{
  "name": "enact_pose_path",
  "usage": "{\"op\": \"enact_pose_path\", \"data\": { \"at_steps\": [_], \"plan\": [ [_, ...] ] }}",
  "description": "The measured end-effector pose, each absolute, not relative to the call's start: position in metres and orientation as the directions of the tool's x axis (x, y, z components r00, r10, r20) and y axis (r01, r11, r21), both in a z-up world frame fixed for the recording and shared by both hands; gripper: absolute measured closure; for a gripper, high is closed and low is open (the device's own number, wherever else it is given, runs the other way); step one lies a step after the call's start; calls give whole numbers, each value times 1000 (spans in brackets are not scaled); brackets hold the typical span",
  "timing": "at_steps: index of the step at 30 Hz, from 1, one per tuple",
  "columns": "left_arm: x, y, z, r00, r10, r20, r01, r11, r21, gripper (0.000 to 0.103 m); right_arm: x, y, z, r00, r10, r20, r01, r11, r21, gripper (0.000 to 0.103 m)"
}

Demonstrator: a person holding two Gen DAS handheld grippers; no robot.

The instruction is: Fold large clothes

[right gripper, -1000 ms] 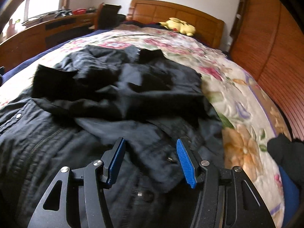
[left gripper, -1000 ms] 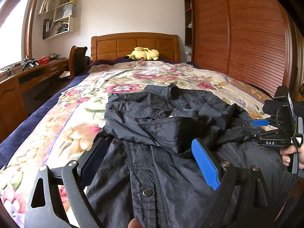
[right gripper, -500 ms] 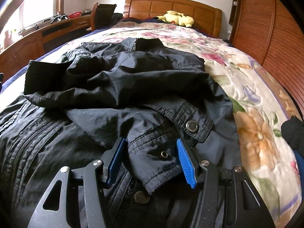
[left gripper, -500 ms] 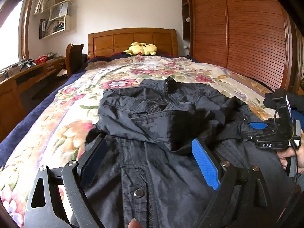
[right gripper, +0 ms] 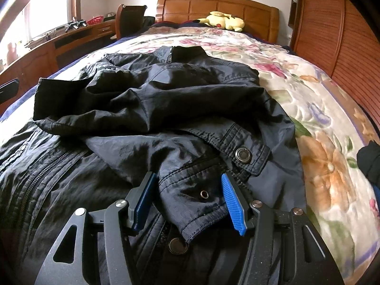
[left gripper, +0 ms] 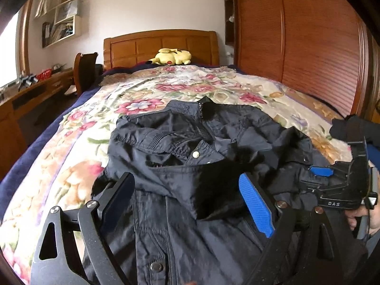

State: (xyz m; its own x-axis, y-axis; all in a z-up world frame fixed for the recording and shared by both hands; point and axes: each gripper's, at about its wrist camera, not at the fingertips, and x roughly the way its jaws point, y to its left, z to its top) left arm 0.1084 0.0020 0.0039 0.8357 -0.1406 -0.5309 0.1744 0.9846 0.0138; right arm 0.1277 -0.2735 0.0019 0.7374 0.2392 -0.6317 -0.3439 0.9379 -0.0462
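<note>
With the left gripper [left gripper: 187,204] closing empty and the right gripper [right gripper: 190,197] open astride the cuff [right gripper: 201,199], pinch that cuff squarely, then lift toward twelve o'clock over the jacket [right gripper: 152,99].

Black jacket [left gripper: 190,156] lies crumpled, sleeves folded inward.

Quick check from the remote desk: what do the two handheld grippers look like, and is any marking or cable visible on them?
Both are black frames with triangular cut-outs and silver pivot screws, carrying ribbed blue pads. The left gripper fills its own view. The right gripper appears there side-on, with white lettering "DAS" on its body and a thin black cable by the holding hand. No sleeve is visible.
</note>
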Motion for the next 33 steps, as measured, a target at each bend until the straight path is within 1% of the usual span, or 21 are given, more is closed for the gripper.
{"op": "enact_pose_path", "data": {
  "at_steps": [2, 4, 7, 8, 9, 10, 12, 14, 17, 22, 26, 28, 29, 31, 33],
  "plan": [
    [116, -4, 2, 824, -136, -549, 181, 983, 29, 17, 129, -275, 1, 734, 247, -633, -347, 937, -36, 44],
    [125, -10, -3, 808, -137, -573, 189, 982, 31, 21, 130, -275, 1, 730, 254, -635, -347, 938, -23, 44],
    [135, -15, -12, 782, -139, -608, 195, 980, 26, 34, 130, -276, 1, 725, 263, -637, -348, 937, -10, 44],
    [137, -16, -14, 776, -136, -616, 194, 981, 29, 42, 131, -277, 1, 723, 265, -637, -349, 937, -6, 44],
    [138, -16, -18, 773, -131, -621, 191, 981, 31, 53, 132, -277, 1, 722, 267, -638, -349, 937, -3, 44],
    [138, -15, -20, 770, -128, -625, 188, 982, 30, 60, 132, -277, 1, 721, 268, -639, -350, 937, -1, 44],
    [138, -12, -23, 766, -138, -628, 189, 982, 13, 89, 132, -277, 1, 720, 270, -640, -349, 937, 3, 44],
    [133, -6, -20, 775, -152, -613, 187, 982, -7, 96, 133, -277, 0, 718, 275, -640, -352, 936, 8, 44],
    [119, 4, -9, 815, -127, -566, 154, 988, 1, 97, 133, -277, 0, 716, 280, -640, -352, 936, 15, 44],
    [95, 33, 8, 856, -127, -502, 112, 992, -59, 97, 133, -278, 0, 720, 279, -636, -351, 936, 13, 44],
    [76, 55, 12, 884, -94, -459, 65, 995, -79, 97, 130, -276, 1, 731, 267, -628, -346, 938, -4, 44],
    [73, 64, 10, 882, -91, -463, 52, 994, -96, 97, 127, -275, 1, 737, 262, -622, -345, 939, -13, 44],
    [73, 69, 6, 870, -101, -483, 51, 992, -115, 97, 126, -274, 2, 740, 260, -620, -344, 939, -17, 44],
    [74, 73, -3, 845, -121, -521, 50, 988, -148, 93, 123, -274, 2, 744, 258, -617, -343, 939, -22, 44],
    [71, 73, -9, 831, -130, -541, 53, 986, -155, 91, 121, -274, 2, 747, 255, -614, -342, 939, -26, 44]
  ]
}}
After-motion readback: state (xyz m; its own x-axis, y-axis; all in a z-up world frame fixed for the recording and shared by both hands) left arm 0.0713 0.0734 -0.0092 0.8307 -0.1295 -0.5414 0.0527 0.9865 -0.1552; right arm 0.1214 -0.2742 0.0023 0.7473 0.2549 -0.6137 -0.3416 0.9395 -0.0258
